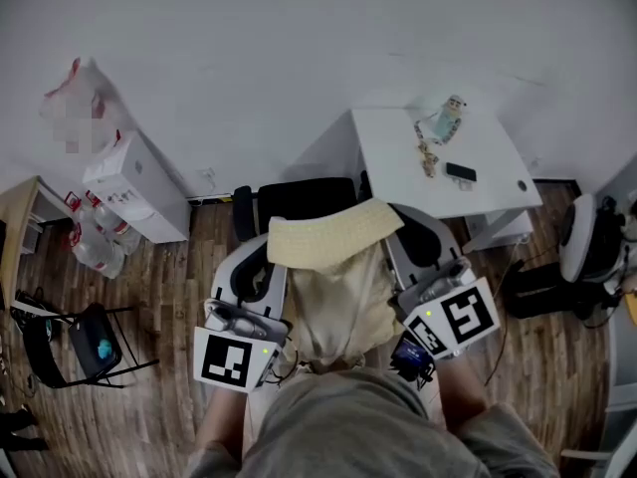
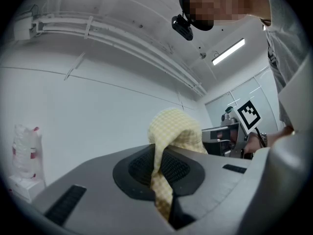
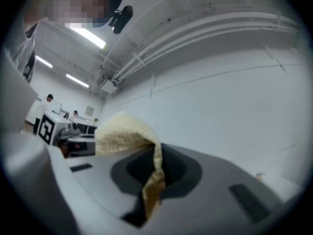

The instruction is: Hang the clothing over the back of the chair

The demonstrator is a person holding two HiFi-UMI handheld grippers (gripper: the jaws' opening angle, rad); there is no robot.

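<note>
A pale yellow checked garment (image 1: 333, 267) hangs stretched between my two grippers, its top edge spread in front of the person. Below and beyond it stands a black office chair (image 1: 299, 199). My left gripper (image 1: 267, 249) is shut on the garment's left top corner, and my right gripper (image 1: 400, 225) is shut on the right corner. In the left gripper view the cloth (image 2: 173, 131) runs down into the closed jaws of the left gripper (image 2: 164, 202). The right gripper view shows the cloth (image 3: 124, 136) pinched the same way by the right gripper (image 3: 150, 192).
A white table (image 1: 398, 167) at the right holds a bottle (image 1: 448, 118) and a dark phone (image 1: 460, 172). A white box (image 1: 134, 182) and water bottles (image 1: 95, 249) sit at the left wall. A small black folding chair (image 1: 95, 342) stands at the left, another seat (image 1: 577, 237) at the right.
</note>
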